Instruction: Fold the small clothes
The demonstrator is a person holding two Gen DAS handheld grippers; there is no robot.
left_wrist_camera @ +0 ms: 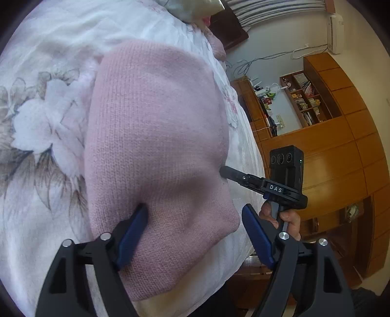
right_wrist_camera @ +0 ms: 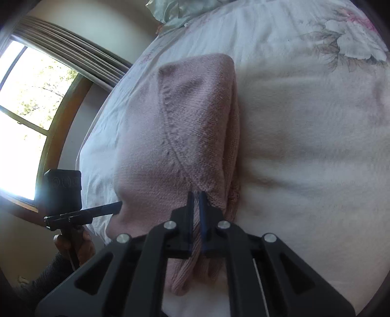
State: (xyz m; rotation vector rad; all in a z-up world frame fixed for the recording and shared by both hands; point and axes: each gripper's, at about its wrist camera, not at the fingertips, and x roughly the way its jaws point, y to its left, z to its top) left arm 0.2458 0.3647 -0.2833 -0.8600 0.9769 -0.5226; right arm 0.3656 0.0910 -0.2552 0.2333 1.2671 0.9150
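A pink knit garment (left_wrist_camera: pixel 156 136) lies folded on a floral bedsheet (left_wrist_camera: pixel 48 122). In the left wrist view my left gripper (left_wrist_camera: pixel 195 219) is open, its blue pads (left_wrist_camera: pixel 134 231) wide apart on either side of the garment's near corner. My right gripper (left_wrist_camera: pixel 223 170) touches the garment's right edge, and a hand (left_wrist_camera: pixel 287 219) holds its handle. In the right wrist view my right gripper (right_wrist_camera: pixel 196 197) is shut on the near edge of the pink garment (right_wrist_camera: pixel 195 117), with a ribbed fold hanging below the fingers. The left gripper (right_wrist_camera: pixel 118 206) reaches the garment's left side.
The bed's edge runs down the right of the left wrist view, with a wooden wardrobe (left_wrist_camera: pixel 329 158) and bookshelf (left_wrist_camera: pixel 304 97) beyond. A pillow (right_wrist_camera: pixel 182 9) lies at the head of the bed. A window (right_wrist_camera: pixel 24 97) sits left of the bedsheet (right_wrist_camera: pixel 304 146).
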